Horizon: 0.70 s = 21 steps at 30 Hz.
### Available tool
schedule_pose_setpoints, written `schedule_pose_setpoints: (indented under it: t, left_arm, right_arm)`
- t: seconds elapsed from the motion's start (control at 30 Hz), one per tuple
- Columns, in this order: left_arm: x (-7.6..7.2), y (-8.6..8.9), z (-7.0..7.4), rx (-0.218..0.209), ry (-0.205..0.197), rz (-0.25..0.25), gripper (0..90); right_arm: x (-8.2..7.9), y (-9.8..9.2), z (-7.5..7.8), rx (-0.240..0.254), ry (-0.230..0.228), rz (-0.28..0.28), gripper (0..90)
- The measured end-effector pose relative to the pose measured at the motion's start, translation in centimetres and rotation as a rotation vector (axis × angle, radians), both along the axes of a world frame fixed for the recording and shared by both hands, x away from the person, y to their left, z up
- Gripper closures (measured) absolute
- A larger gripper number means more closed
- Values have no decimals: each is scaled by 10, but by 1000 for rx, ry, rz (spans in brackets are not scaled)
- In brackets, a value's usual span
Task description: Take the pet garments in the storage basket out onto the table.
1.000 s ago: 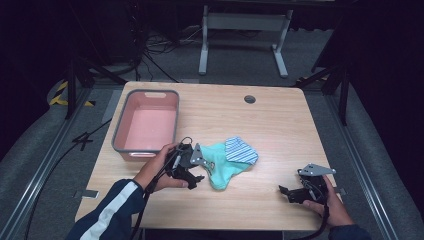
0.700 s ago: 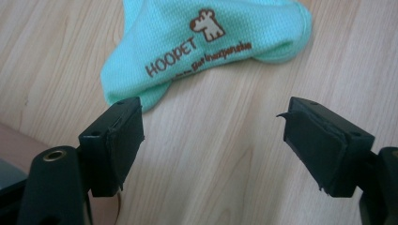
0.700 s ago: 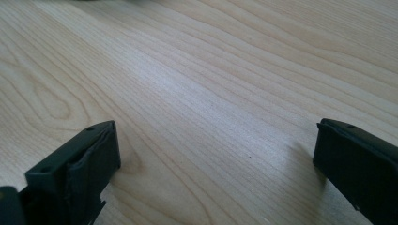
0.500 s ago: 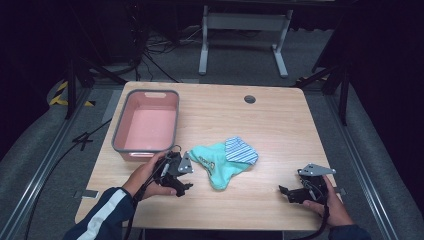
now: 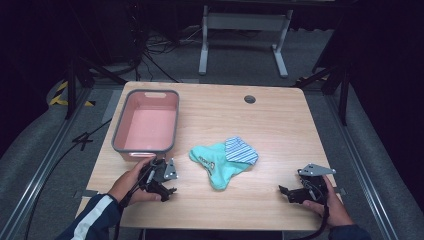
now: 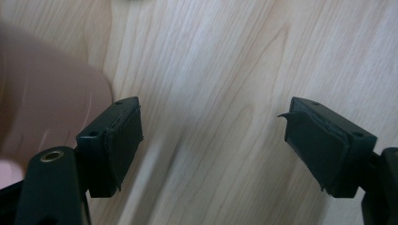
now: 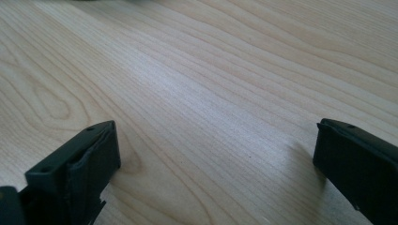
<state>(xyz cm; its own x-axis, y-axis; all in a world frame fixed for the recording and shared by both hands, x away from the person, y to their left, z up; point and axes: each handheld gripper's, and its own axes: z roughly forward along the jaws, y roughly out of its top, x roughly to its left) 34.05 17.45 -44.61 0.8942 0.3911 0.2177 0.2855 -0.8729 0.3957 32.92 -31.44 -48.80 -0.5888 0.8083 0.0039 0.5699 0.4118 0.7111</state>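
Jaws on both grippers stand wide apart with nothing between them, over bare worktop (image 5: 280,120). Left gripper (image 5: 167,191) lies low beside the pink bin (image 5: 147,125), whose blurred wall edges its view. Right gripper (image 5: 286,191) rests well apart from the teal socks (image 5: 220,162).

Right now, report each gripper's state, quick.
Left gripper: open, jaws wide apart, holding nothing, over bare table.
Right gripper: open, jaws wide apart, holding nothing.
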Motion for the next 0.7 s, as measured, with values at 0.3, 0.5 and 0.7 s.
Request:
schedule_pose_setpoints:
  t: [0.3,0.5,0.7]
  left_arm:
    - [-3,30,-8,-89,34,71,189]
    - [-6,48,-14,-137,42,76,175]
    - [-4,75,-24,-279,79,141,148]
  right_arm:
    - [0,0,0,0,0,0,11]
    - [0,0,0,0,0,-1,11]
    - [0,0,0,0,0,-2,11]
